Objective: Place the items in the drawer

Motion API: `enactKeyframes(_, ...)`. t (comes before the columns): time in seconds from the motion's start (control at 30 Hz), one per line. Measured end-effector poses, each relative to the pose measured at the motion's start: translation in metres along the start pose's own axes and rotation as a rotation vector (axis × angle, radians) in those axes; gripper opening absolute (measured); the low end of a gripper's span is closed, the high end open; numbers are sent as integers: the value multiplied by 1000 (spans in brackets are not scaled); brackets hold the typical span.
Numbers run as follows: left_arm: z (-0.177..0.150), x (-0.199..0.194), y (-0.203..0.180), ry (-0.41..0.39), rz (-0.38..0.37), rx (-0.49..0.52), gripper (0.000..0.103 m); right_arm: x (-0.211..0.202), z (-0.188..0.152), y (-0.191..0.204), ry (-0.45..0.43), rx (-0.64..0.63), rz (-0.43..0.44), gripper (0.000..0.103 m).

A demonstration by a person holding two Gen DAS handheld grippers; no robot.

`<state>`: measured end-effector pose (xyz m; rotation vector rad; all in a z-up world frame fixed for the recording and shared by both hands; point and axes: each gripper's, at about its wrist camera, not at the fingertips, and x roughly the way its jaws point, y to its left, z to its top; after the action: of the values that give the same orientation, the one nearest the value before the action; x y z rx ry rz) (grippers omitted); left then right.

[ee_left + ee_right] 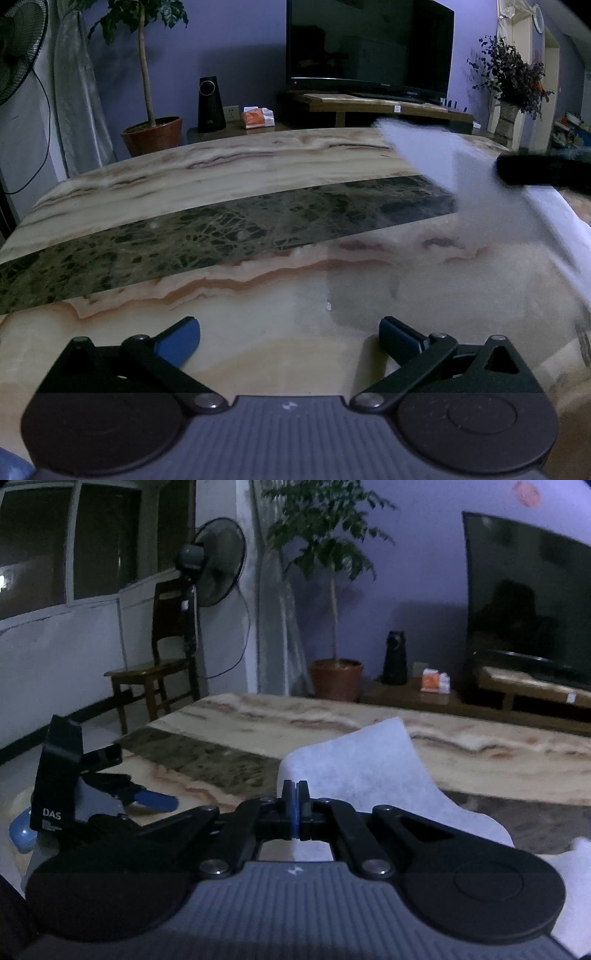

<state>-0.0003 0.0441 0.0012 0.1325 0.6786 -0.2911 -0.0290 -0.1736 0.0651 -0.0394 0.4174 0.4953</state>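
Note:
My right gripper [295,794] is shut on a white cloth [354,771], which stands up in front of its fingers and drapes to the right above the marble table [480,746]. The same cloth [480,184] shows blurred at the right of the left wrist view, held by the dark right gripper [535,170]. My left gripper [290,334] is open and empty, low over the near part of the table [258,206]; it also shows at the left of the right wrist view [122,790]. No drawer is in view.
Beyond the table are a potted tree [151,133], a TV [369,44] on a low stand, a black speaker [210,105], a tissue pack [257,118], a standing fan [214,565] and a wooden chair [155,672]. A blue object [22,836] lies by the left gripper.

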Motion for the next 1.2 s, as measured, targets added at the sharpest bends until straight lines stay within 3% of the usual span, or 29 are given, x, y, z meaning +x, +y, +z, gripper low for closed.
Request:
enactKeyframes(0.23,0,0,0,0,0,0,103,17,-21,10,92,67,66,7)
enactKeyframes(0.3,0,0,0,0,0,0,103,7,-23,3,67,132,103,20)
enactKeyframes(0.43,0,0,0,0,0,0,103,-40,-18,-32,-64,302,171,24)
enactKeyframes(0.47,0,0,0,0,0,0,103,-57,-16,-46,-105,329,146,30)
enactKeyframes(0.5,0,0,0,0,0,0,103,-75,-13,-63,-145,351,109,43)
enactKeyframes(0.57,0,0,0,0,0,0,103,-106,-11,-96,-186,372,-18,58)
enactKeyframes(0.67,0,0,0,0,0,0,103,-149,-22,-162,-157,400,-253,58)
enactKeyframes(0.8,0,0,0,0,0,0,103,-178,-55,-226,-36,457,-565,58)
enactKeyframes(0.9,0,0,0,0,0,0,103,-183,-81,-249,60,490,-629,58)
enactKeyframes(1.2,0,0,0,0,0,0,103,-168,-106,-250,194,377,-620,58)
